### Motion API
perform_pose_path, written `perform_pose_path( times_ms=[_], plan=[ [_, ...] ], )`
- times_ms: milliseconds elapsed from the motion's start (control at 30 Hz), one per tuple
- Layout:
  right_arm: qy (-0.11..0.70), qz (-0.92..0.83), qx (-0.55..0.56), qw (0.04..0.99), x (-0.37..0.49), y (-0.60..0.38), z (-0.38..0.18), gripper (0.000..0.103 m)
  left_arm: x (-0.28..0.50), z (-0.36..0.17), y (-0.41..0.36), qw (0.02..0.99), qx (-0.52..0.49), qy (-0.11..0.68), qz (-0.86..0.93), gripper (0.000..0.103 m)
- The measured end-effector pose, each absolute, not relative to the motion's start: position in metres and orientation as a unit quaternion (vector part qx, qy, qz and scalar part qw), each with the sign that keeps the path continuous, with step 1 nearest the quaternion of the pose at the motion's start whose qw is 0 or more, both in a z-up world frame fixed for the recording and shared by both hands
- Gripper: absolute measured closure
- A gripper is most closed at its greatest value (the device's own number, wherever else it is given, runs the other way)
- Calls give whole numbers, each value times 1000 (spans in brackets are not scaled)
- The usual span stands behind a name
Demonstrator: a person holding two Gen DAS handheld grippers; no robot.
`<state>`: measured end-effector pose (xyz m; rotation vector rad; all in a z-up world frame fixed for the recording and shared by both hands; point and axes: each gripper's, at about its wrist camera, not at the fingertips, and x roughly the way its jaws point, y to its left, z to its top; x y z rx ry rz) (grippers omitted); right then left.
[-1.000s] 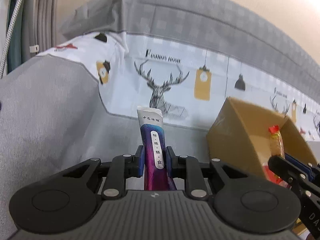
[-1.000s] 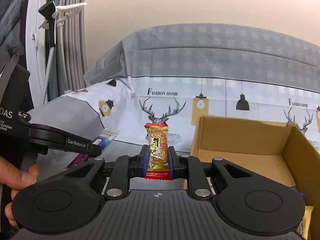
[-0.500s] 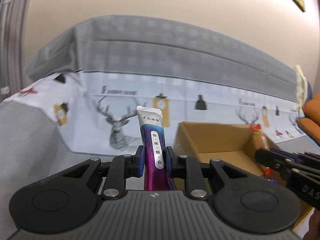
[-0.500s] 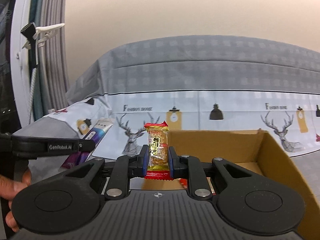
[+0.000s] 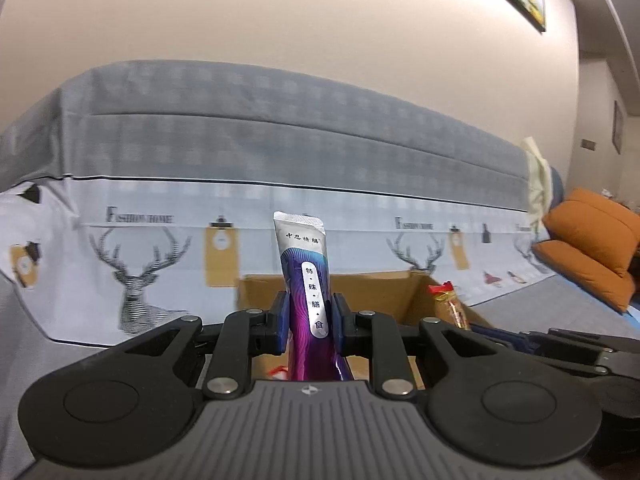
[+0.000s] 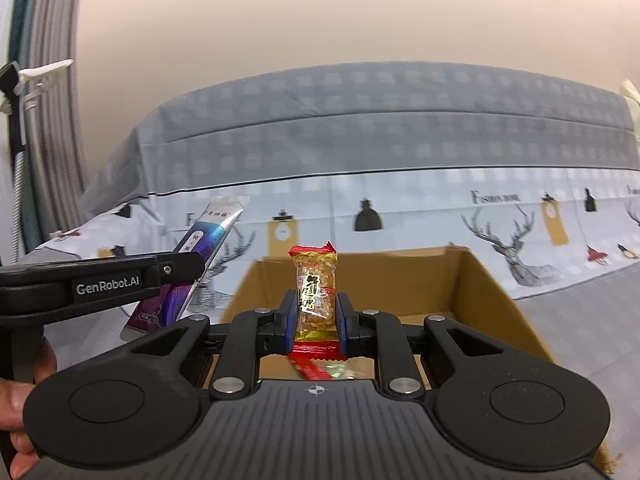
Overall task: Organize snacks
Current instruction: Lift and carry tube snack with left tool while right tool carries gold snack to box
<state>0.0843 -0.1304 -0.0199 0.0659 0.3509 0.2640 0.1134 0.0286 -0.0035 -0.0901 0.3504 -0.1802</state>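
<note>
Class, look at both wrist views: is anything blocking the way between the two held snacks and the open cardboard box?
Nothing visible does. The left gripper holds the purple-and-silver sachet, the right gripper the red-ended peanut candy bar; the brown cardboard box lies open directly ahead of both, its top uncovered.

I am counting 2 grippers: my left gripper [image 5: 307,316] and my right gripper [image 6: 316,312]. I am seeing 1 purple sachet [image 5: 306,280] and 1 red-ended peanut candy [image 6: 315,292] raised above the box, making 2 snacks held up. I am looking at 1 cardboard box [image 6: 492,280], and inside it I am making out at least 1 more red wrapper [image 6: 316,368]; the rest of its contents are hidden. I am also seeing 2 orange cushions [image 5: 592,248] and 1 hand [image 6: 16,400].
</note>
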Motion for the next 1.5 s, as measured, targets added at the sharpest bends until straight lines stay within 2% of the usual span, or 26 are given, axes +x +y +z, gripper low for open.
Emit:
perform_pose_path(
  times_ms=[533, 1500],
  plan=[
    [203, 62, 56, 976, 94, -175, -30, 82, 118, -12, -21, 977, -21, 154, -144, 80],
    [218, 34, 36, 975, 97, -175, -35, 82, 123, -8, -37, 976, -42, 139, -164, 80]
  ],
)
